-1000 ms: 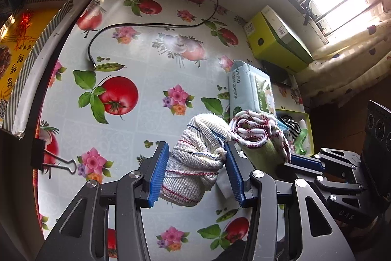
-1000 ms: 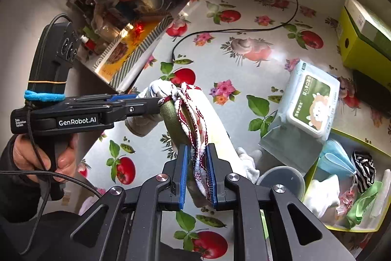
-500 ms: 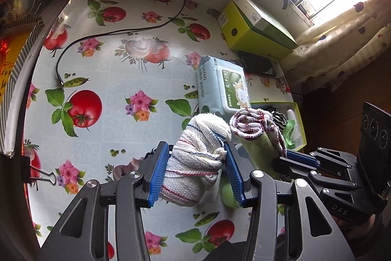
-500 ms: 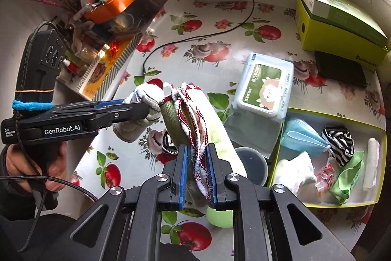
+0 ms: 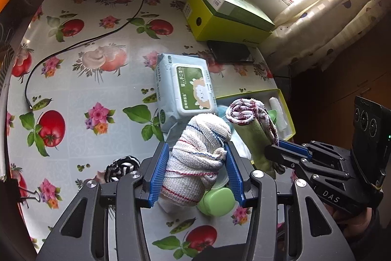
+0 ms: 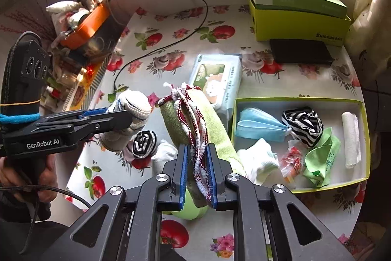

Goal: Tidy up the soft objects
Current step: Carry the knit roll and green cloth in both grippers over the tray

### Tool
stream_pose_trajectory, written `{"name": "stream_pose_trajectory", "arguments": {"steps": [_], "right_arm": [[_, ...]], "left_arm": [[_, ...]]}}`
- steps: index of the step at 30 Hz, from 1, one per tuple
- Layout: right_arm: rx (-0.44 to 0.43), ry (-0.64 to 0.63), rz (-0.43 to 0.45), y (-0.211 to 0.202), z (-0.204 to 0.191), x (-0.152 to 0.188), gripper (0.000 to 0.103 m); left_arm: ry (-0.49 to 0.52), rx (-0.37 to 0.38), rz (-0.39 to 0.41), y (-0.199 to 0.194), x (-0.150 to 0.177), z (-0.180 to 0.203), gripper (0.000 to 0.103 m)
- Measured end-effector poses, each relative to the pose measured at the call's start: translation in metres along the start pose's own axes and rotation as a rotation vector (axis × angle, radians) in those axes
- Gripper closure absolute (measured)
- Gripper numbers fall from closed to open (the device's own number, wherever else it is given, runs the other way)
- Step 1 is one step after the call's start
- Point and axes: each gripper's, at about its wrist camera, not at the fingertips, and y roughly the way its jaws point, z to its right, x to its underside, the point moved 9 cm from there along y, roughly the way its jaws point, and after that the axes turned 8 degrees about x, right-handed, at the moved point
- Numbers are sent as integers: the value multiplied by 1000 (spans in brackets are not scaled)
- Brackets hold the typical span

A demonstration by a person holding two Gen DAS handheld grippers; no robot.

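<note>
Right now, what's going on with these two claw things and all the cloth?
A person holds a claw in each hand. The left claw grips a rolled striped rag; the right claw pinches a green cloth with red-white trim. Both hang above the table, near the yellow tray already holding other soft things.

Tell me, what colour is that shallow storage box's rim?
Yellow-green; the storage box shows best from the right wrist camera.
</note>
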Motion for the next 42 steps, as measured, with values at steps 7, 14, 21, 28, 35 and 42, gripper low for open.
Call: {"name": "stream_pose_trajectory", "arguments": {"steps": [7, 14, 21, 28, 35, 42], "right_arm": [[31, 58, 20, -7, 29, 0, 89], [64, 116, 39, -12, 61, -1, 89], [106, 176, 48, -15, 97, 3, 89], [159, 253, 61, -19, 142, 8, 89], [228, 303, 56, -13, 187, 10, 89], [328, 303, 36, 0, 225, 8, 89]], "left_arm": [[54, 8, -19, 15, -9, 27, 56], [94, 6, -42, 30, -16, 45, 56], [132, 11, -68, 45, -19, 61, 56], [159, 22, -94, 59, -22, 75, 56], [177, 30, -116, 72, -23, 86, 56], [183, 31, -130, 81, -24, 92, 55]]}}
